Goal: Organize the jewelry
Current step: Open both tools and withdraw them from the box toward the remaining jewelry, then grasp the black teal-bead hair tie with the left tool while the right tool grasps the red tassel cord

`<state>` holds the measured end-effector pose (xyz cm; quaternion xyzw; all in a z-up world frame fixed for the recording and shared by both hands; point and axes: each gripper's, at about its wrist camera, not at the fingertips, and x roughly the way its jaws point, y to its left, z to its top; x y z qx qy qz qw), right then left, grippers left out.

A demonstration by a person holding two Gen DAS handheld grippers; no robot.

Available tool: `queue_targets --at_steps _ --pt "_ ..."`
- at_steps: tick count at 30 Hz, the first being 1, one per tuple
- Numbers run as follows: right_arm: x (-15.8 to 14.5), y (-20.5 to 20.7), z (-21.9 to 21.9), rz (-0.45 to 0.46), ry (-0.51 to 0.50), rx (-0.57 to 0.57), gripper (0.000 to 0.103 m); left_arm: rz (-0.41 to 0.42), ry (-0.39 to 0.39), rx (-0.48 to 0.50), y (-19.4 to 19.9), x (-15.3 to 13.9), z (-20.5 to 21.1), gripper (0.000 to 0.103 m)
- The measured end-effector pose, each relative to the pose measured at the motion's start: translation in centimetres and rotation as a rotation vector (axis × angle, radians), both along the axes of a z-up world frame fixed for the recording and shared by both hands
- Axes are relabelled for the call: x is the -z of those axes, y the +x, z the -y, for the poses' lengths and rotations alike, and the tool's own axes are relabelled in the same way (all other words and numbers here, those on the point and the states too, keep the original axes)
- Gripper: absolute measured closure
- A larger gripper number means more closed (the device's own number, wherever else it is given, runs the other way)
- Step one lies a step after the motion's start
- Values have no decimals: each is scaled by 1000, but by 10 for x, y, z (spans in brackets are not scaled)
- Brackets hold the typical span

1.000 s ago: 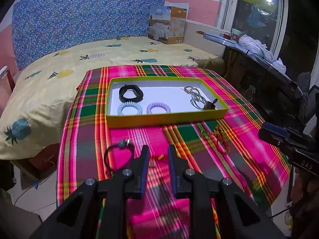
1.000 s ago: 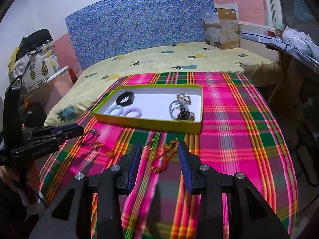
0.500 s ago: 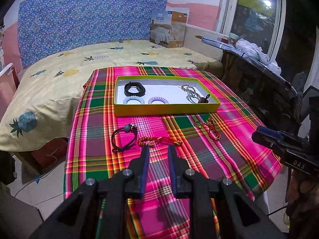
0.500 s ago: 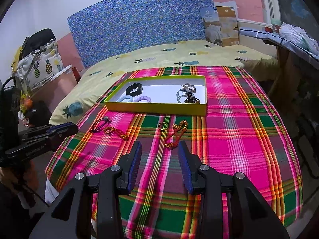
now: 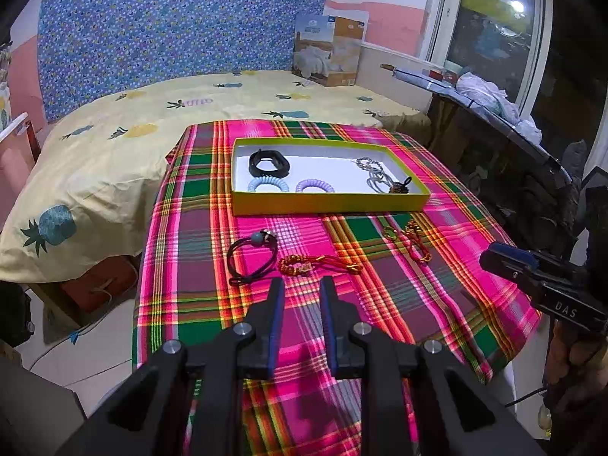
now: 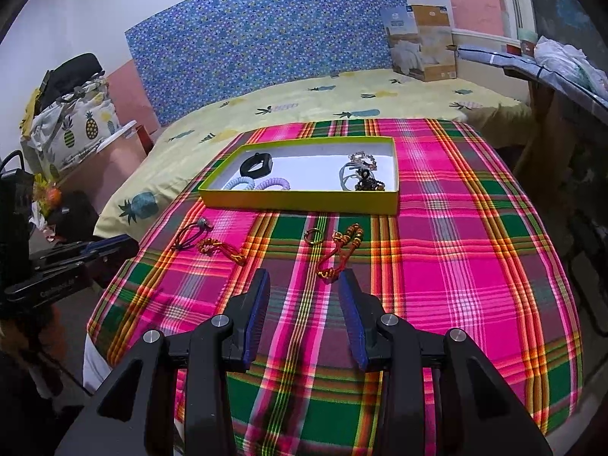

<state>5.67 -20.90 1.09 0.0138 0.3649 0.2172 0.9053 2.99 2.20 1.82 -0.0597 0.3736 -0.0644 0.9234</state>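
A bed point(image 5: 125, 133) with a yellow pineapple-print sheet fills the background, its blue floral headboard point(image 6: 266, 34) against the wall. In front of it stands the worktop, covered by a pink, green and yellow plaid cloth point(image 5: 212, 197) that hides its surface and edges.

On the far half of the cloth sits a shallow yellow-green tray point(image 5: 330, 202) with a white floor. Inside it lie a black band point(image 5: 269, 164) at the far left, a pale blue coil hair tie point(image 5: 268, 185) and a lilac coil hair tie point(image 5: 314, 186) just beside each other along the near wall, and a tangle of grey and beaded pieces point(image 6: 361, 174) at the right end, too knotted to separate by eye.

On the cloth, nearer than the tray, lie a black elastic hair tie with a bead point(image 5: 251, 254), a red-and-gold knotted cord bracelet point(image 5: 317, 265) touching it, a second red beaded cord bracelet point(image 6: 340, 252) well to the right, and a small gold ring point(image 6: 314, 236) just beside that one.

The left gripper point(image 5: 300, 296) hangs above the near cloth, its jaws parted by a narrow gap and holding nothing. The right gripper point(image 6: 304, 292) hangs likewise, jaws spread wider and empty, the second bracelet's tail just ahead of them.
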Motion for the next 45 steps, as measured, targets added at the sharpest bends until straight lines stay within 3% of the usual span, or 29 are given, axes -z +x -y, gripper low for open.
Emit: queue_targets --at_steps 13,17,19,32,36,39,42,45 --pt "27 35 -13 -75 -45 22 65 -50 4 -31 31 22 -22 83" --pt "36 48 -16 -96 -61 37 65 -57 2 -48 41 27 -30 68" --pt "40 56 -17 -105 -68 48 65 -62 2 -53 47 30 -33 68" --pt "55 87 -19 -129 -134 88 65 -114 108 -71 90 52 -31 68" --pt "55 86 -30 -112 -208 72 68 -131 137 -80 94 59 -28 75" --pt "55 85 -38 -100 -255 56 87 -130 150 -85 93 59 -27 81" --pt "56 82 -42 -88 -285 45 95 -129 157 -86 93 59 -27 95" --pt "55 80 -40 -86 -285 43 97 -129 157 -83 92 59 -27 101"
